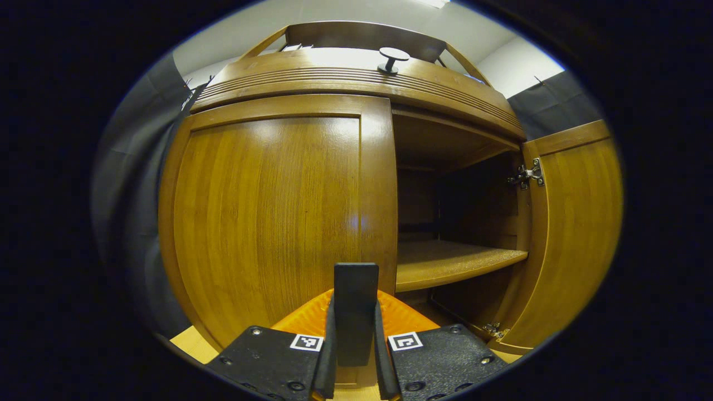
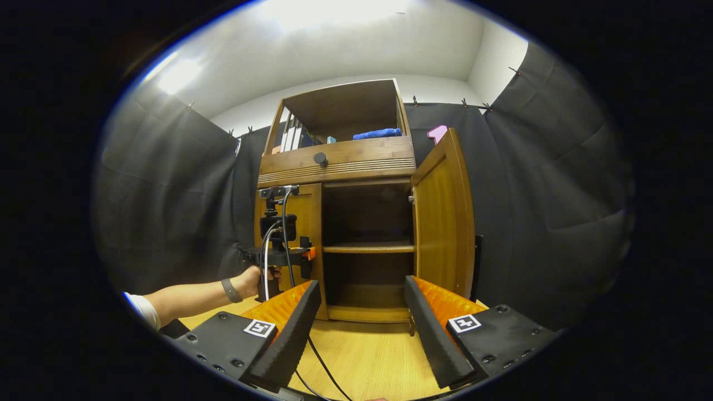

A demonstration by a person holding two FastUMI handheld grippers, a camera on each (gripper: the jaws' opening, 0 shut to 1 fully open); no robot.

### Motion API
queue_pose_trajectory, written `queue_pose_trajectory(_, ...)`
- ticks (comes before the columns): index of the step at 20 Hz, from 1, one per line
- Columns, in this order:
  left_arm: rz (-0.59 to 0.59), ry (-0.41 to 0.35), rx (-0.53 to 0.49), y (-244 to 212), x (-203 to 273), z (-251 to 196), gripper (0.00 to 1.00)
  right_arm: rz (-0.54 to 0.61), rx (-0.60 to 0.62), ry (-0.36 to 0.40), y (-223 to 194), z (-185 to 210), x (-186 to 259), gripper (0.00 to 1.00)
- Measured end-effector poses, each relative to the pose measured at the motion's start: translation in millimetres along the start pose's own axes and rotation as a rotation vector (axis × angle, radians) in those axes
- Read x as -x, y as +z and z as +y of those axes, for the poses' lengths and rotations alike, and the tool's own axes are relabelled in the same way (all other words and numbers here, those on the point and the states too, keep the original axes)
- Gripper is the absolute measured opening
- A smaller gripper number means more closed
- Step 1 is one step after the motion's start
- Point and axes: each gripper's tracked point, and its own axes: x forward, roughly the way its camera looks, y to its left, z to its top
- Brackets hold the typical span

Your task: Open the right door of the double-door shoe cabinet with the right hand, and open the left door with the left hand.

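The wooden shoe cabinet's left door (image 1: pixel 267 223) is closed. My left gripper (image 1: pixel 355 314) is shut on the dark flat handle (image 1: pixel 355 278) at that door's inner edge, a finger pressed on each side. The right door (image 1: pixel 574 234) stands swung wide open, showing its hinge and the inner shelf (image 1: pixel 451 262). In the right gripper view, my right gripper (image 2: pixel 362 284) is open with its fingers far apart and nothing between them. It is held back from the cabinet, facing the open compartment. The open right door (image 2: pixel 443 217) is ahead on its right. The left gripper (image 2: pixel 305 255) and the hand (image 2: pixel 253 278) holding it are at the left door (image 2: pixel 303 217).
A drawer with a black knob (image 2: pixel 320 159) sits above the doors. The open top shelf holds a blue cloth (image 2: pixel 379 133) and some books. A cable (image 2: pixel 320 356) trails over the wooden floor (image 2: pixel 367 356). Black cloth walls stand on both sides.
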Motion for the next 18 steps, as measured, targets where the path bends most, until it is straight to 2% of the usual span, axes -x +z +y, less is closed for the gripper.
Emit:
queue_pose_trajectory(11, 0.02, -0.033, 0.022, 15, 113, 32, 0.29, 0.001, 0.0, -0.069, 2, -3, 9, 0.97)
queue_pose_trajectory(15, -0.005, -0.01, 0.012, 20, 163, 72, 0.28, -0.001, 0.025, -0.071, 4, 9, 11, 0.98)
queue_pose_trajectory(18, -0.025, 0.022, 0.026, 26, 193, 112, 0.27, -0.002, 0.018, -0.043, 5, 26, 8, 0.97)
